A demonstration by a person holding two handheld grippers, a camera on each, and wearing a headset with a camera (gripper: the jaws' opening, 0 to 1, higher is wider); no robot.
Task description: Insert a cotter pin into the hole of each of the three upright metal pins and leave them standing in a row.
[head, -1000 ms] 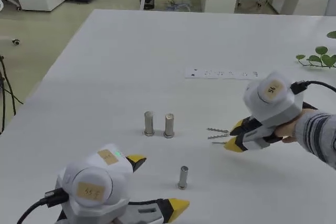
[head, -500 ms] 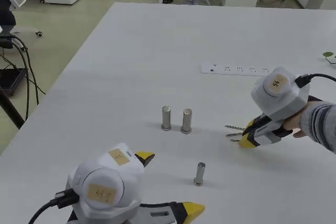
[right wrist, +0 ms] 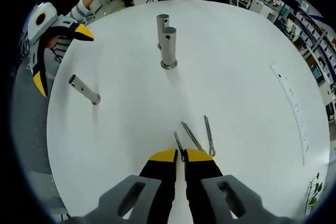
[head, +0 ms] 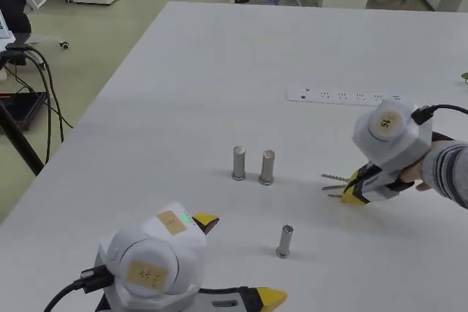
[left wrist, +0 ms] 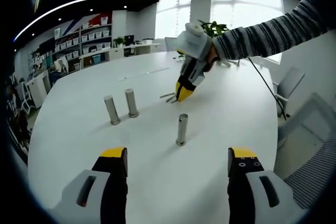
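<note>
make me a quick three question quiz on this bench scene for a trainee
1. How many metal pins stand upright on the table?
2. True or false: the left gripper has its jaws wide apart.
3. The cotter pins lie: A) at the right gripper tips; B) in the metal pins' holes; C) under the left gripper.
Key: 1 three; 2 true; 3 A.

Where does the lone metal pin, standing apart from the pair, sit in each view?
Head view: lone pin lower centre, nearer than the pair of pins.
Left gripper view: centre, right of the pair.
Right gripper view: left side, slanted by the view's roll.
Shared landmark: that pair.
</note>
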